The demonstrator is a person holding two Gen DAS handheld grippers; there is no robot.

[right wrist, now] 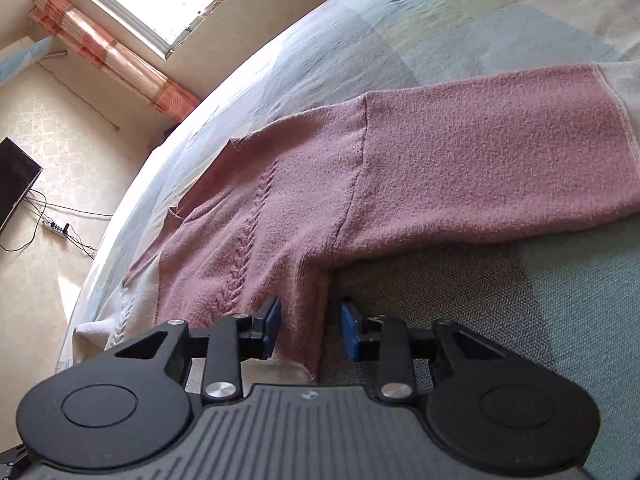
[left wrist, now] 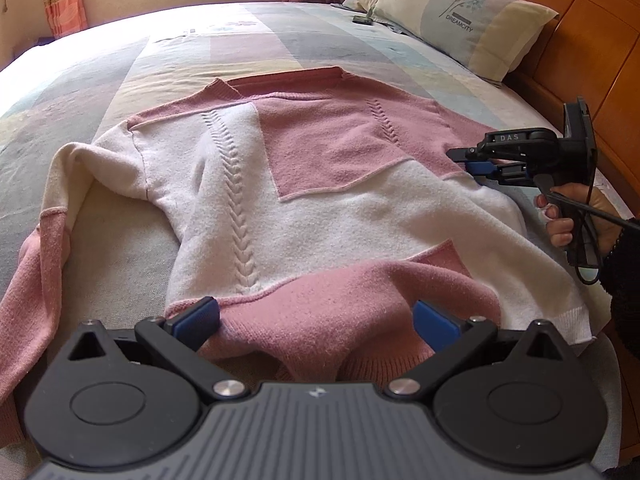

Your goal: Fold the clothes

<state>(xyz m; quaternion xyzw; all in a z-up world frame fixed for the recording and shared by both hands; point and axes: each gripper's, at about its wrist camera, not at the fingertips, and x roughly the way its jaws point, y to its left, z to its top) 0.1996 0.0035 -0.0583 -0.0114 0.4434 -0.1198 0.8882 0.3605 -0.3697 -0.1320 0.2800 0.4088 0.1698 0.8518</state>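
Observation:
A pink and white knit sweater [left wrist: 320,200] lies face up on the bed, its neckline toward the far side. Its left sleeve [left wrist: 52,240] trails off to the left. My left gripper [left wrist: 316,320] stands open wide over the near hem, and a mound of pink knit [left wrist: 328,304] lies between its blue pads without being pinched. My right gripper [left wrist: 480,162], held by a hand [left wrist: 568,216], sits low at the sweater's right side. In the right wrist view this gripper [right wrist: 310,328] has a pink side edge [right wrist: 304,320] between its pads [right wrist: 350,332], with a gap still showing.
The bedspread [left wrist: 160,60] is a pale patchwork. Pillows [left wrist: 460,12] lean on a wooden headboard [left wrist: 580,40] at the far right. A small dark object [left wrist: 362,20] lies near the pillows. The bed's edge, floor, a screen [right wrist: 16,184] and cables appear at the left of the right wrist view.

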